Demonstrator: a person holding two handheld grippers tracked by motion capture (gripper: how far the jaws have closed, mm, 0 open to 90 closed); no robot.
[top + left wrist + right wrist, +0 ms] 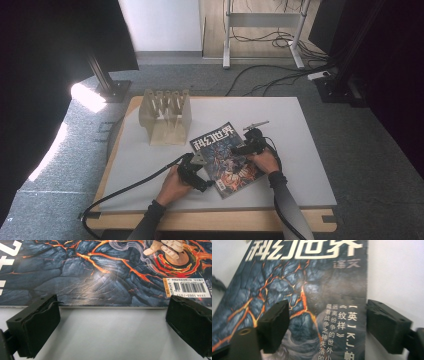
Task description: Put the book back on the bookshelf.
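Observation:
A magazine (220, 150) with a dark lava-crack cover and white Chinese title lies flat and askew on the white tabletop (310, 150). My left gripper (204, 176) sits at the magazine's left long edge, low over the table. In the left gripper view the left gripper (112, 317) is open, both jaws on the white surface just short of the magazine (100, 272) edge. My right gripper (241, 147) hovers over the cover's right side. In the right gripper view the right gripper (327, 322) is open and straddles the right edge of the magazine (312, 290), with one jaw above the cover and one above the table.
A wooden slotted rack (165, 116) stands at the table's back left. A small metal object (256, 125) lies just beyond the magazine's top corner. Cables trail from both grippers off the table's near edge. Bare white surface extends to the right and far side.

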